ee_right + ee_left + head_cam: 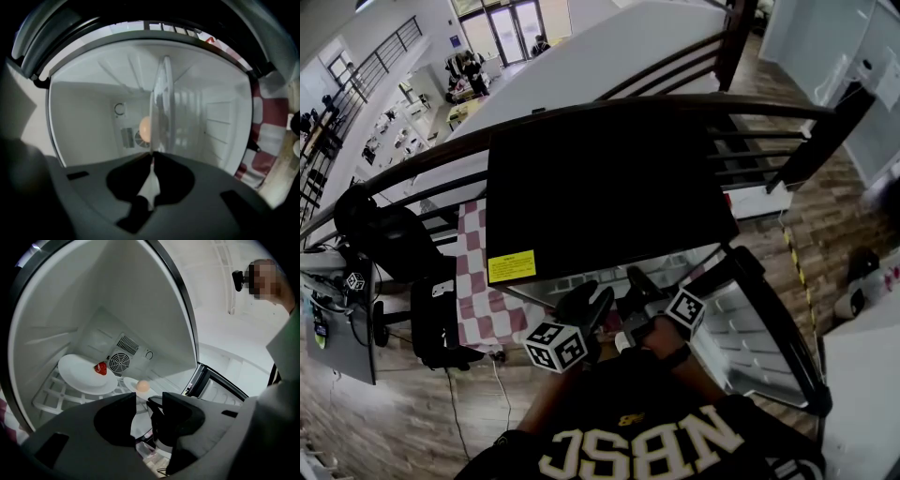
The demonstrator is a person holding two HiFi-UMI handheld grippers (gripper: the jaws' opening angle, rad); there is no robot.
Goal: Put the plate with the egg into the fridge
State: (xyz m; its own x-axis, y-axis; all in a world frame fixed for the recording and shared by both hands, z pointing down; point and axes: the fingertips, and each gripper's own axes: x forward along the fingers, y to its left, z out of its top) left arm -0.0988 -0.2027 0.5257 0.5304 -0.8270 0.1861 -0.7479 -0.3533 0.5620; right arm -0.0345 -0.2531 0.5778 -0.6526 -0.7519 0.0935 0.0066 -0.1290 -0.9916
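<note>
The left tongs (149,397) were a little way apart and held nothing. They pointed into the open fridge (117,301). On the left of the wire shelf (51,397) sat a big plate (84,376) with a small red thing (100,368) on it.

Just right of the big plate, and nearer, was the plate (130,382) with the egg (143,386). It was inside the fridge, low over the shelf. I could not tell if it was resting on the shelf or not.

The right tongs (151,157) were shut tight on the near rim of the plate. The door (220,390) stood open on the right.

I think the step in hand was setting the plate down in the fridge. Next, the plate had to stay flat so the egg would not roll. It had to sit down on the shelf beside the big plate without bumping it. Then the right tongs had to let go and pull out.

The plate was small, white and round. The egg was pale brown and smooth. It lay loose near the middle of the plate, so a tilt could send it rolling.
</note>
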